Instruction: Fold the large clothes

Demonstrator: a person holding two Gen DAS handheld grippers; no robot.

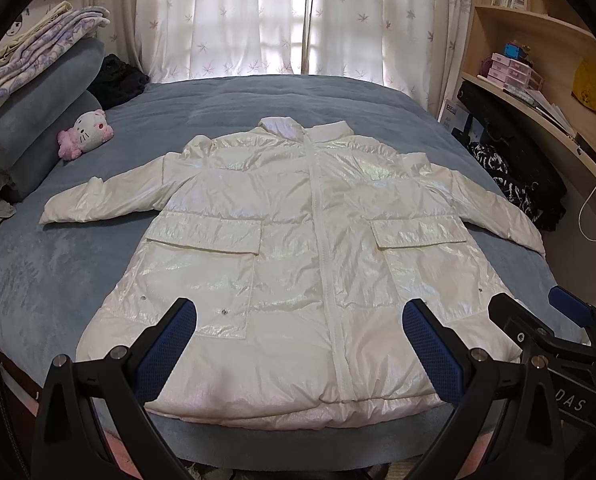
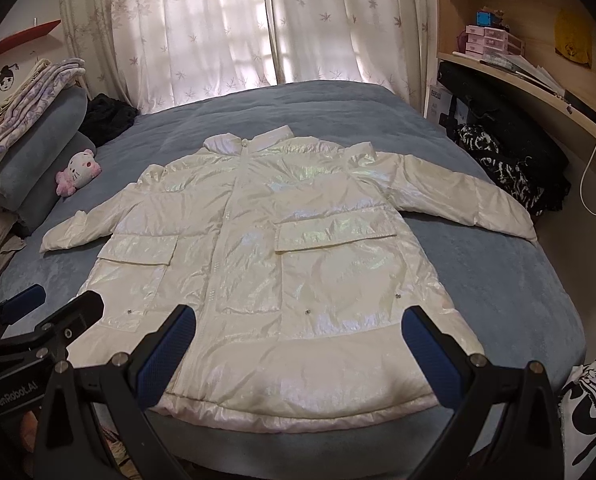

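Note:
A shiny white puffer jacket [image 1: 298, 240] lies flat and face up on the blue bed [image 1: 38, 272], zipped, both sleeves spread out, collar toward the curtains. It also shows in the right wrist view [image 2: 282, 248]. My left gripper [image 1: 298, 316] is open and empty, held above the jacket's hem, left of the zip. My right gripper [image 2: 298, 320] is open and empty above the hem's right half. The right gripper also shows in the left wrist view [image 1: 537, 308], and the left gripper in the right wrist view [image 2: 54, 300].
A Hello Kitty plush [image 1: 86, 132] lies by stacked blue pillows and blankets [image 1: 38, 92] at the left. Dark clothes [image 1: 118, 80] sit at the bed's far left corner. A wooden desk and shelves [image 1: 537, 64] stand at the right, with black bags [image 1: 509, 168] against the bed.

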